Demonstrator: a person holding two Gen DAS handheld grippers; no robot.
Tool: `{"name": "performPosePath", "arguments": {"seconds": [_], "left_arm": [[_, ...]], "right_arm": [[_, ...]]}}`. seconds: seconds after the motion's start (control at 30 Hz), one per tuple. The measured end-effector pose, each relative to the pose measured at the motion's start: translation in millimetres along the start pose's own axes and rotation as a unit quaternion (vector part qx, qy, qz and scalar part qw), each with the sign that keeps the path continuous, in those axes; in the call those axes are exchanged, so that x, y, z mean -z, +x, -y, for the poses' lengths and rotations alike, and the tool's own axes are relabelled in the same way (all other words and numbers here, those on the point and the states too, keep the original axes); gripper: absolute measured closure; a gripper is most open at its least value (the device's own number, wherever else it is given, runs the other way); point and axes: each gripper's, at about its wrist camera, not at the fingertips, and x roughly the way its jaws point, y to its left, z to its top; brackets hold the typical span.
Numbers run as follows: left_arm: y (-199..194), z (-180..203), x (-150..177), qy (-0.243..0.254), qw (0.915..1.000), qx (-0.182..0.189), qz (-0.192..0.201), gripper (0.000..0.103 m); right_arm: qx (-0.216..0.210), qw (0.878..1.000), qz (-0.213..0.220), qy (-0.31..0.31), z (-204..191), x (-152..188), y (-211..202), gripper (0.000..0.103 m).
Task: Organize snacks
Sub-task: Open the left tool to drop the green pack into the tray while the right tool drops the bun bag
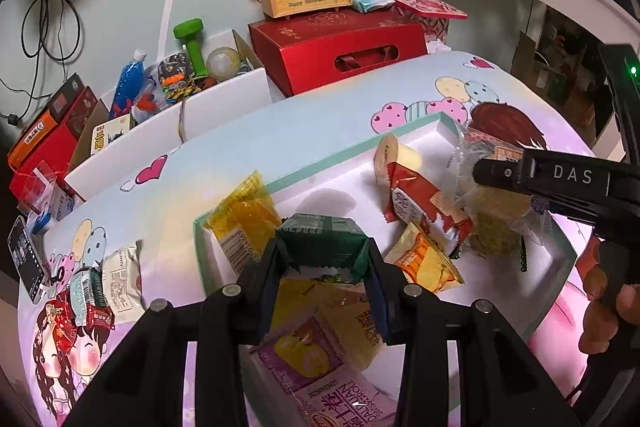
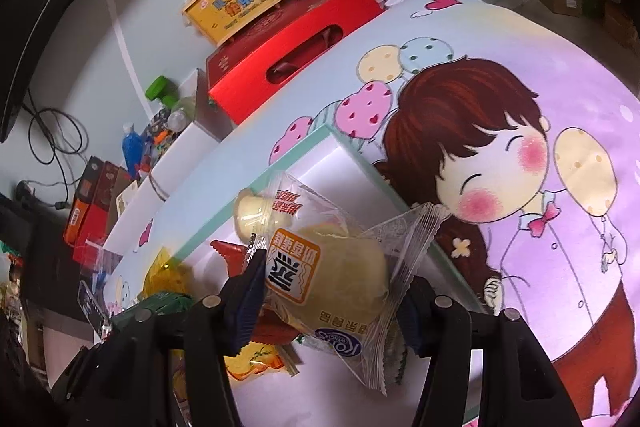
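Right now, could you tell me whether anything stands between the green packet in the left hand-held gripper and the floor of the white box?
Partly. The green packet, held in the left hand-held gripper, hangs over the white box. A yellow and purple packet already lies right beneath it. Bare floor shows just beyond, toward the far wall.

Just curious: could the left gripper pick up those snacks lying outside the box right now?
Probably not yet: the left gripper is shut on a green packet, so the loose snacks must wait.

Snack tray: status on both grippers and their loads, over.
Left gripper shut on green packet, above tray. Right gripper shut on clear-wrapped bun, over tray. Loose snacks outside tray.
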Motion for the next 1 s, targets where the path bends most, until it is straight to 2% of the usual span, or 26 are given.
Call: {"name": "performPosePath", "arguments": {"seconds": [0.23,0.3,0.37,0.4,0.63,0.87,0.9,0.97,1.0], "left_arm": [[3.8,0.0,0.9,-0.002,0.9999,-0.001,-0.010,0.062],[2.2,-0.8,0.1,-0.002,0.9999,-0.003,-0.011,0.058],[-1.5,-1.3,-0.9,-0.003,0.9999,0.002,-0.012,0.044],[-3.8,-1.0,-1.4,-0.001,0.9999,0.004,-0.012,0.042],[-21.4,0.4,-5.7,0.006,1.0000,-0.001,0.000,0.042],[-22.2,-9.9,-5.6,-0.011,0.9998,-0.014,-0.002,0.041],[-21.3,-13.4,-5.3,-0.020,0.9997,-0.015,-0.003,0.040],[-19.7,-20.4,-4.0,-0.040,0.9991,-0.015,-0.003,0.022],[-19.1,-23.2,-3.3,-0.048,0.9987,-0.013,-0.003,0.021]], "right_arm": [[0.002,1.000,-0.005,0.003,0.8,0.8,2.4,0.040],[0.007,1.000,-0.002,0.001,0.8,0.4,0.9,0.039],[0.008,1.000,-0.003,-0.002,0.3,-0.1,-0.2,0.039],[0.010,1.000,-0.002,-0.002,-0.1,-0.4,-1.1,0.039],[0.017,1.000,0.004,-0.006,-0.3,-2.4,-7.7,0.038],[0.021,1.000,0.006,-0.004,2.2,-3.2,-9.9,0.027],[0.022,1.000,0.006,-0.006,1.5,-3.1,-10.0,0.025],[0.023,1.000,0.005,-0.012,-0.1,-2.8,-9.0,0.018],[0.024,1.000,0.006,-0.016,-1.1,-2.6,-8.6,0.017]]}}
